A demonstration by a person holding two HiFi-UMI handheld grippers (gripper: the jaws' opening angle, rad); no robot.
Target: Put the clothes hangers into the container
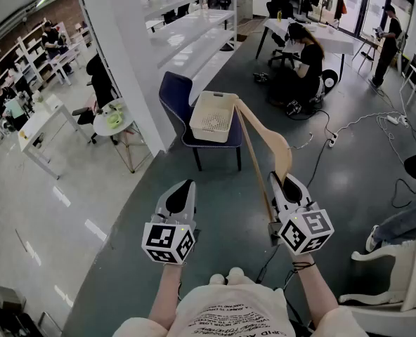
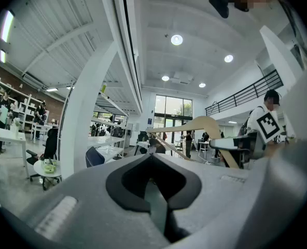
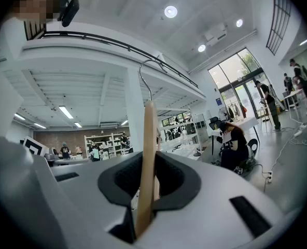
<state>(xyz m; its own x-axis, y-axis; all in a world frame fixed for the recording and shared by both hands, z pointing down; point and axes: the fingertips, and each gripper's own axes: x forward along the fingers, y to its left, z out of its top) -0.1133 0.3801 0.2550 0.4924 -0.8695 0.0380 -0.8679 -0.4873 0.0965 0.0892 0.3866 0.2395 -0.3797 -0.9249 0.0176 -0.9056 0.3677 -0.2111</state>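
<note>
My left gripper [image 2: 152, 157] has its jaws closed together, with nothing between them. Beyond it, to the right, a wooden hanger [image 2: 203, 123] arches up from my right gripper [image 2: 223, 145], whose marker cube [image 2: 268, 125] faces me. A white column [image 2: 81, 128] rises at left, with a blue chair [image 2: 94, 157] and a small round table [image 2: 43, 168] near its foot.

Bright room, bent edges
Round ceiling lamps [image 2: 177, 39] glow up top; gripper views go black at the corners.
</note>
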